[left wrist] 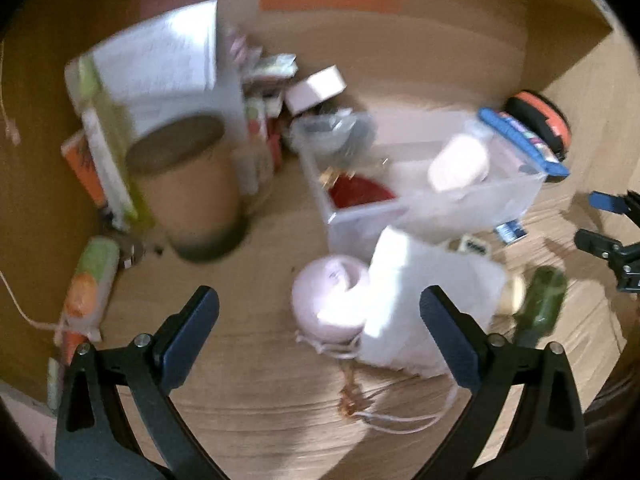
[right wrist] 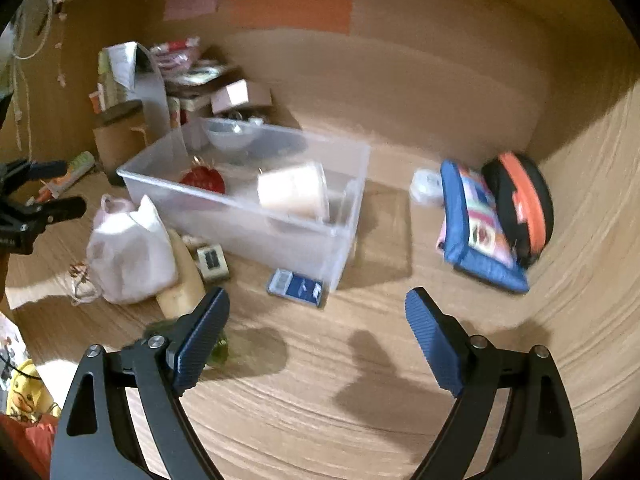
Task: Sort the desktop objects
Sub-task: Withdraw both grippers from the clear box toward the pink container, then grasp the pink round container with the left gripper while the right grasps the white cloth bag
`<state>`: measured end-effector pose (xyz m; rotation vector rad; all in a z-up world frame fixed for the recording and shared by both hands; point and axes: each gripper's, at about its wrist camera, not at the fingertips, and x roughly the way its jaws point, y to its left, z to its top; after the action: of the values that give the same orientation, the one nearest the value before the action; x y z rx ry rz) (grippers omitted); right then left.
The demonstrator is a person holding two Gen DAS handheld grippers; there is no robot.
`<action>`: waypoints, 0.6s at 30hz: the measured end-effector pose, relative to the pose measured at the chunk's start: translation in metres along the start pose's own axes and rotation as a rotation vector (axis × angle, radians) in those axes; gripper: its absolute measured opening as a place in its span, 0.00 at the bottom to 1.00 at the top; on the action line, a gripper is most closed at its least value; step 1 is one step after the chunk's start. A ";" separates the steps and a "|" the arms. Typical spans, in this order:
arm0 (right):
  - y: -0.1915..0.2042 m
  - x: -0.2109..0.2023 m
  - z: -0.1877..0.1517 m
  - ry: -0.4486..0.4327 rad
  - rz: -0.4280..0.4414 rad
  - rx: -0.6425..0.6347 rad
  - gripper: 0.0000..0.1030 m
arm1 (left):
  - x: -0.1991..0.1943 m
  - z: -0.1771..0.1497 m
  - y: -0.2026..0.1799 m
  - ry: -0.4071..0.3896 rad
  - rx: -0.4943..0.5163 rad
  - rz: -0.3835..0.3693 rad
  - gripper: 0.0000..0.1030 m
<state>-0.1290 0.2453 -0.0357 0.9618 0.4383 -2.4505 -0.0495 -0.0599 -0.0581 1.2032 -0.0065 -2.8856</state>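
Observation:
A clear plastic bin [right wrist: 344, 236] [left wrist: 360, 220] stands on the wooden desk and holds a cream cup [right wrist: 294, 192] and a red item [right wrist: 202, 180]. My left gripper [left wrist: 320, 316] is open above the desk; a pale pink yarn ball [left wrist: 332, 300] and a white pouch [left wrist: 424, 300] lie between and just beyond its fingers, untouched. My right gripper [right wrist: 316, 320] is open over bare desk, in front of a small blue packet [right wrist: 296, 286]. Its left finger [right wrist: 200, 340] covers part of a green bottle [right wrist: 220, 350]. A blue pouch [right wrist: 480, 228] and an orange-black case [right wrist: 520, 208] lie at the right.
A brown cylinder [left wrist: 188, 184], papers [left wrist: 160, 60] and small boxes [left wrist: 316, 88] crowd the back left corner. A green-orange tube [left wrist: 90, 284] lies at the left wall. Cardboard walls [right wrist: 400, 80] enclose the desk. A small dark-faced block [right wrist: 212, 262] lies beside the white pouch [right wrist: 128, 248].

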 end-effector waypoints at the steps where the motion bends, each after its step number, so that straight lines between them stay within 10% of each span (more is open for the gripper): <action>1: 0.000 0.002 -0.003 0.006 -0.002 0.007 0.85 | 0.007 -0.003 0.006 0.022 -0.020 -0.003 0.99; 18: 0.100 0.023 0.021 0.020 0.239 -0.203 0.86 | 0.036 -0.005 0.023 0.092 -0.062 -0.112 0.99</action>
<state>-0.1025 0.1452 -0.0487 0.8986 0.5346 -2.1385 -0.0712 -0.0833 -0.0875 1.3658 0.1557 -2.8960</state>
